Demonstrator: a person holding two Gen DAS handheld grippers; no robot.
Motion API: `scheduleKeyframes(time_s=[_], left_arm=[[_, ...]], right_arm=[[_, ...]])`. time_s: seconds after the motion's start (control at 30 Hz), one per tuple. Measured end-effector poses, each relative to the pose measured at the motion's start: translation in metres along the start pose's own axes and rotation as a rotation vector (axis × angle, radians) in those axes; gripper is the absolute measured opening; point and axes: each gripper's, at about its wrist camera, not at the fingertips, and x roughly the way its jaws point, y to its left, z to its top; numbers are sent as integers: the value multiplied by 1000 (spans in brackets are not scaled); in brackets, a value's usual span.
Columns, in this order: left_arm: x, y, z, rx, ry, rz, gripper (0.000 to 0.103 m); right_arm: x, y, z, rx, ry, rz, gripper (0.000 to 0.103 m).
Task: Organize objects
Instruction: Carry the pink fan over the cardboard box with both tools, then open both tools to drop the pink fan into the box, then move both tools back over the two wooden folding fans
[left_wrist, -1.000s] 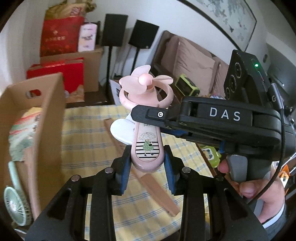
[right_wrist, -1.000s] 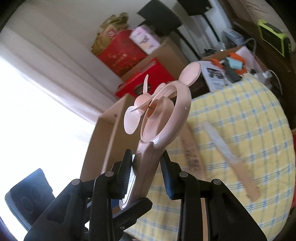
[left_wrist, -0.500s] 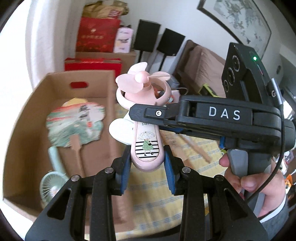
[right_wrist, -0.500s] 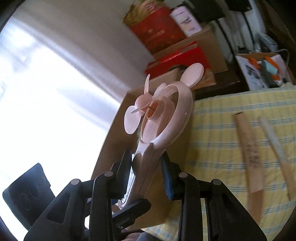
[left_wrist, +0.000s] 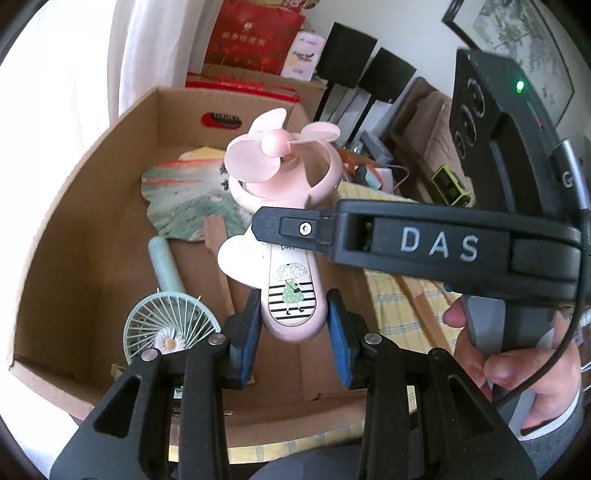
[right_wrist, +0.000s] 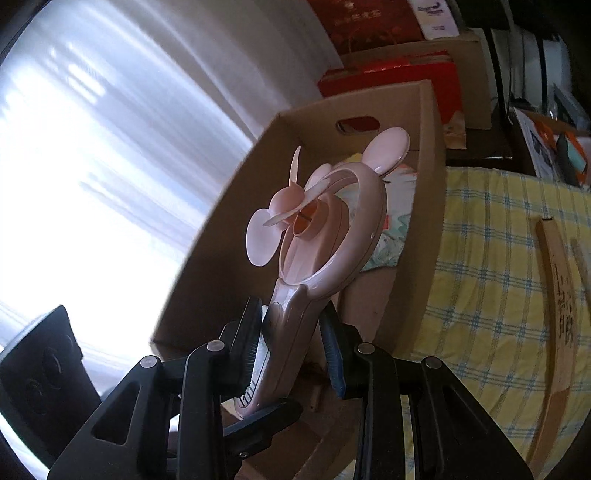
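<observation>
Swinging both hands across the checked tablecloth (left_wrist: 391, 306), I have brought the pink handheld fan (left_wrist: 290, 291) from over the bare table to over the open cardboard box (left_wrist: 92, 206). A second ago the left view had only the box's near wall at its edge; now its whole floor lies spread beneath the fan. I take that to mean the carry is nearly done and only the lowering and letting go remain.

The left gripper (left_wrist: 291, 321) is clamped on the bottom end of the fan's handle, its blue pads pressing either side of the striped print. The right gripper (right_wrist: 291, 345) is clamped on the same handle higher up, crossing it just below the ring; in the left view its black finger lies across the fan. Neither grip has loosened during the carry.

Relative to the box: the fan hangs above its interior, nearer the wall that borders the tablecloth, blades pointing toward the far wall with the handle cutout. On the box floor below lie a painted paper fan (left_wrist: 184, 199) toward the far wall and a mint green fan (left_wrist: 170, 321) toward the near wall. The bare cardboard beside them looks, to me, like the spot to set it down.
</observation>
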Motion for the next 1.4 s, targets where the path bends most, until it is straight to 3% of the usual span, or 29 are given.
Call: scheduleKeyframes(time_s=[0.27, 0.33, 0.5, 0.7, 0.77, 0.83, 0.93, 1.4], left_arm=[[15, 6, -6, -13, 45, 15, 32], [19, 7, -6, -9, 55, 37, 32], [23, 6, -9, 8, 63, 68, 30], [20, 5, -9, -6, 67, 78, 30], [14, 4, -8, -12, 49, 88, 36], [8, 2, -5, -13, 26, 102, 55], [-4, -2, 2, -19, -22, 107, 75], [-35, -11, 31, -29, -79, 108, 103]], right_arm=[[20, 15, -3, -112, 56, -158, 35], [18, 16, -3, -130, 51, -195, 42], [7, 17, -3, -146, 36, -208, 53], [-27, 11, -3, -115, -12, -156, 54], [-42, 10, -3, -109, -37, -149, 56], [-55, 7, -4, -101, -60, -153, 59], [-71, -1, -4, -97, -92, -194, 62], [-98, -50, -26, -50, -113, -307, 71]])
